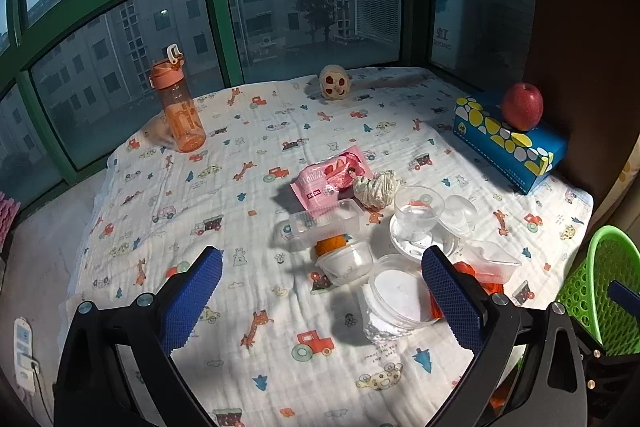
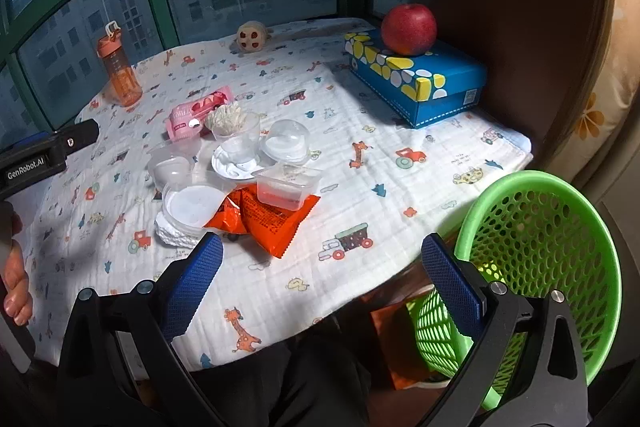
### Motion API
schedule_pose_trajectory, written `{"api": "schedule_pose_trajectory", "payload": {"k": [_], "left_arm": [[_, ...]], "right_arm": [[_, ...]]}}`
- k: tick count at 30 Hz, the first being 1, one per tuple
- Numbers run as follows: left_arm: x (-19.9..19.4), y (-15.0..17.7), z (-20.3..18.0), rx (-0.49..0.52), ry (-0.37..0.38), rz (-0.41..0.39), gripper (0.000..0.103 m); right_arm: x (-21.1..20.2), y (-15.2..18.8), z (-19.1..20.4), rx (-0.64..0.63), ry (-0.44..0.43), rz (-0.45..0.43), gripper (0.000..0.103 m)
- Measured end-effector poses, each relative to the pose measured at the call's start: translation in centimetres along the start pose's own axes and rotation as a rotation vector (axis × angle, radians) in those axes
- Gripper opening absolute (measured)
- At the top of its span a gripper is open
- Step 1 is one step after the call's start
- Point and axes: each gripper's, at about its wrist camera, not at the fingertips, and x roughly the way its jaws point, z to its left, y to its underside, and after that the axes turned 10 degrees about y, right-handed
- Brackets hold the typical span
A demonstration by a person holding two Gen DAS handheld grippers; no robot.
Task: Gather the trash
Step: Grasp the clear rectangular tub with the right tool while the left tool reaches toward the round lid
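Both grippers, left gripper (image 1: 322,301) and right gripper (image 2: 322,285), hover jaws wide, holding nothing, over the print cloth (image 2: 384,163) by the window (image 1: 120,67), trash pile (image 2: 240,179) mid-table, green basket (image 2: 560,227) just off the right edge.
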Motion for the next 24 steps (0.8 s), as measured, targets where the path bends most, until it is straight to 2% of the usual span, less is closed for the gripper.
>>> {"api": "schedule_pose_trajectory", "payload": {"k": [10, 17, 24], "left_arm": [[1.2, -0.7, 2.1, -0.008, -0.02, 0.009, 0.097], [2.8, 0.0, 3.3, -0.049, 0.004, 0.052, 0.097], [4.0, 0.2, 4.3, -0.071, 0.022, 0.077, 0.097]], "right_arm": [[3.7, -1.9, 1.6, 0.0, -0.055, 0.063, 0.098], [6.7, -3.1, 2.7, 0.0, -0.054, 0.094, 0.097], [10.1, -3.9, 3.3, 0.025, -0.056, 0.151, 0.092]]}}
